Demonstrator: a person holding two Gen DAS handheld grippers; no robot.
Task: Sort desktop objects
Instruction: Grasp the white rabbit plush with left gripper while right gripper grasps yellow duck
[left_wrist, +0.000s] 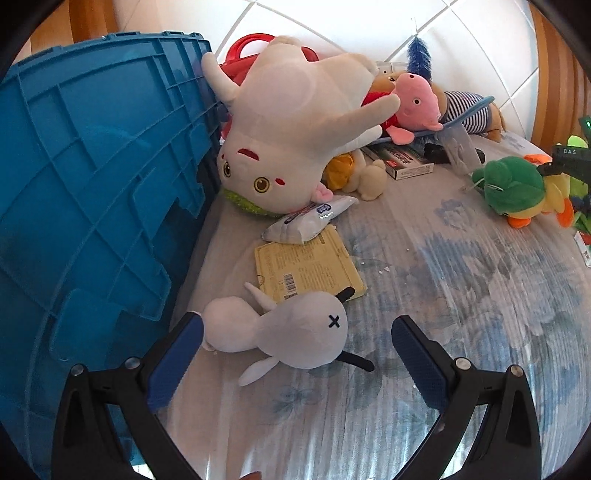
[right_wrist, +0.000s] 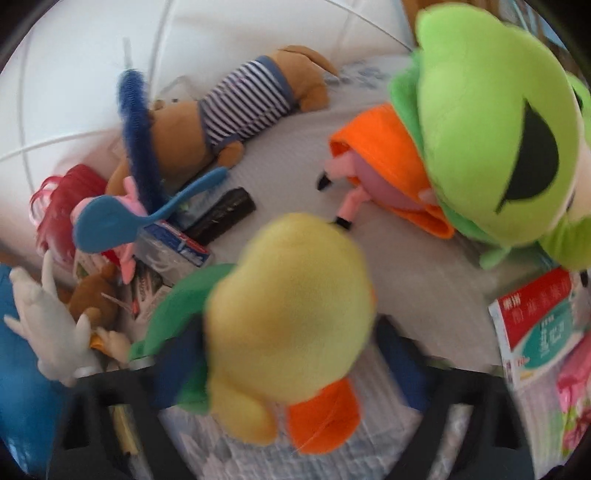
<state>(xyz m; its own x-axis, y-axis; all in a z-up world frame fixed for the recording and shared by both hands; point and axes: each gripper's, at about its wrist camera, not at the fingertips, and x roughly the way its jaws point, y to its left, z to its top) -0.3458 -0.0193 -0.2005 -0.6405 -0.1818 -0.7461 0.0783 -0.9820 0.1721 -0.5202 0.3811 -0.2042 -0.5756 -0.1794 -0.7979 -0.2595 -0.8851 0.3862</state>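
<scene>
Both hand-held tools were seen over the flower-printed cloth (left_wrist: 461, 280). On the left gripper (left_wrist: 297, 332), the blue-padded fingers (left_wrist: 177, 354) were spread wide, and nothing was pinched; the small white plush (left_wrist: 295, 332) with a stitched X eye was found lying on the cloth between them, touching neither pad as far as could be judged. Just beyond this plush, a yellow booklet (left_wrist: 306, 266) was laid flat, and a white wrapped packet (left_wrist: 310, 218) was rested on the booklet's far edge. Farther still from the plush, a large white doll (left_wrist: 291, 122) was propped head-down against the blue crate (left_wrist: 92, 166), which filled the side of the view beside the left finger. Behind the doll, a pink pig toy (left_wrist: 415, 99) was seen, and a green-shelled turtle toy (left_wrist: 513, 184) was placed well apart from the plush on the opposite side.

The right gripper (right_wrist: 288, 365) was viewed through blur; a yellow duck-like plush (right_wrist: 291, 310) with orange feet and a green back sat between its fingers, and whether it was being squeezed could not be told. Beyond that plush, a lime-green frog toy (right_wrist: 491, 110) with an orange mouth was seen, along with a striped-shirt bear (right_wrist: 236, 99), a blue spoon (right_wrist: 122, 218) and a red-and-white box (right_wrist: 535, 314).
</scene>
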